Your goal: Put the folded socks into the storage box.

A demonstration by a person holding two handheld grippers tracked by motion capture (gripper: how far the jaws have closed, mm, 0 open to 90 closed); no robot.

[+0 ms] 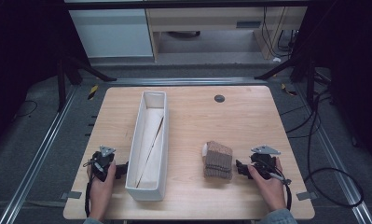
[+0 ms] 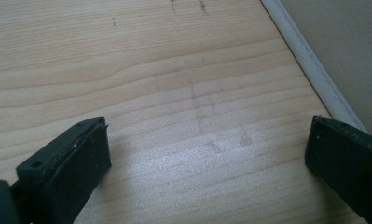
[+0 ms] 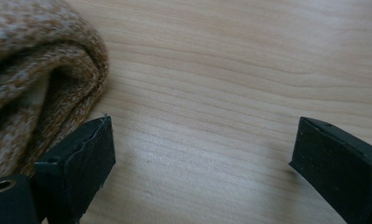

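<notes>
**Folded knit cloth just off your right gripper**

Folded knit cloth (image 1: 218, 159) is the thing to go for; start from your right gripper (image 1: 241, 168), which rests on the table (image 1: 249, 116) with its jaws spread wide and nothing between them; in the right gripper view only bare wood lies in the gap, and the cloth's rounded edge (image 3: 44, 84) bulges in at about ten o'clock, just beside the left-hand jaw, possibly brushing it. In the high view the cloth sits at nine o'clock from that gripper, very near; its long axis runs from twelve to six o'clock, so you face one of its long sides. Your right hand (image 1: 267, 184) is plainly the nearer one.

The cloth looks soft and thick, a brown and tan ribbed knit folded into a stacked bundle, with something white peeking out at its upper left corner.

Your left gripper (image 1: 120, 169) also stands wide and empty, over bare wood; the long white bin (image 1: 151, 144) sits just beside it at three o'clock, between it and the cloth; its wall edge (image 2: 314, 70) shows in the left gripper view.
</notes>
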